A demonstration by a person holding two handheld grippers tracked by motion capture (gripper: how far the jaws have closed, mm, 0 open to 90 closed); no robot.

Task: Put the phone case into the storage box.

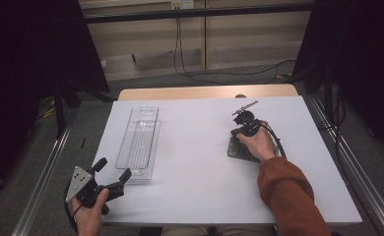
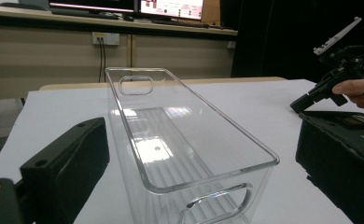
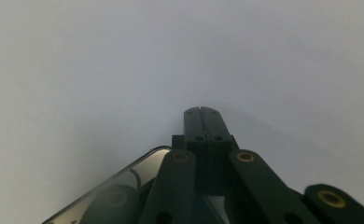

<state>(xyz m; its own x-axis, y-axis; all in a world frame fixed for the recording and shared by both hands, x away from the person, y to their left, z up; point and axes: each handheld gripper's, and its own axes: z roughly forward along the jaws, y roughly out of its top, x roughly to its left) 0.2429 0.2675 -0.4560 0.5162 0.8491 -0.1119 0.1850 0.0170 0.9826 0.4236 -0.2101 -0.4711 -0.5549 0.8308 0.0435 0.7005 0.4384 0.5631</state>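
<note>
High view is showing my right gripper hanging over the far end of a flat dark phone on the white table, with the hand resting on the device itself. I am reading the phone's long axis as running roughly from me toward the far edge, tilted a little left, so it is lying just under and behind the jaw tips. In the right gripper view the two black jaws are meeting tip to tip with nothing between them (clenched on air, as far as I can judge), and a rounded glossy corner of the phone is peeking out below them on the left.

My left gripper is waiting well apart, at the near end of a clear bin whose length is also running away from me. Its jaws are standing spread wide either side of the bin, touching nothing. So the right hand is plainly the nearer one to the phone.
</note>
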